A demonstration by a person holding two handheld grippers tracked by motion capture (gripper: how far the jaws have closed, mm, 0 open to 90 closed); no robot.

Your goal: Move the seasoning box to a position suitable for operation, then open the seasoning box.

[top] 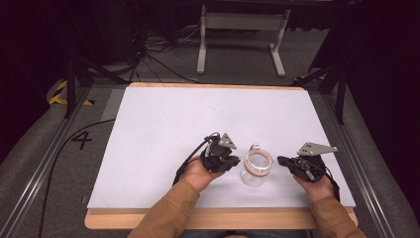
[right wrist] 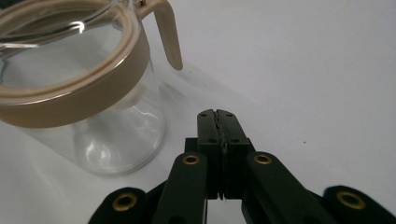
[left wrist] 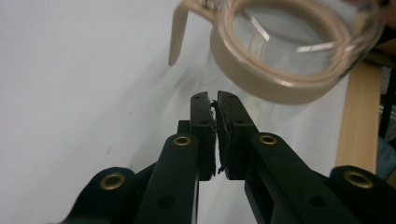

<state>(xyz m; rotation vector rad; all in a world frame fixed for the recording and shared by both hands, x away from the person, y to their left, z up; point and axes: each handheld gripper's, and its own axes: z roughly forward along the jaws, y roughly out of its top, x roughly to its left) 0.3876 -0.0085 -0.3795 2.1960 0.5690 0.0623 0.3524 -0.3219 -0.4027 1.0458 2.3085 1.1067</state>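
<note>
White matte table top on a wooden board, dark room behind. A clear glass jar with a beige collar stands between the left gripper and right gripper, both with jaws pressed together, empty.

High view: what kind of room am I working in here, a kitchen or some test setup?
Likely a lab recording rig, not a kitchen: a white work table on a wooden board, cables trailing over grey floor, dark surroundings, and a numeral 4 marked beside the table. A lone glass jar stands between the grippers.
</note>
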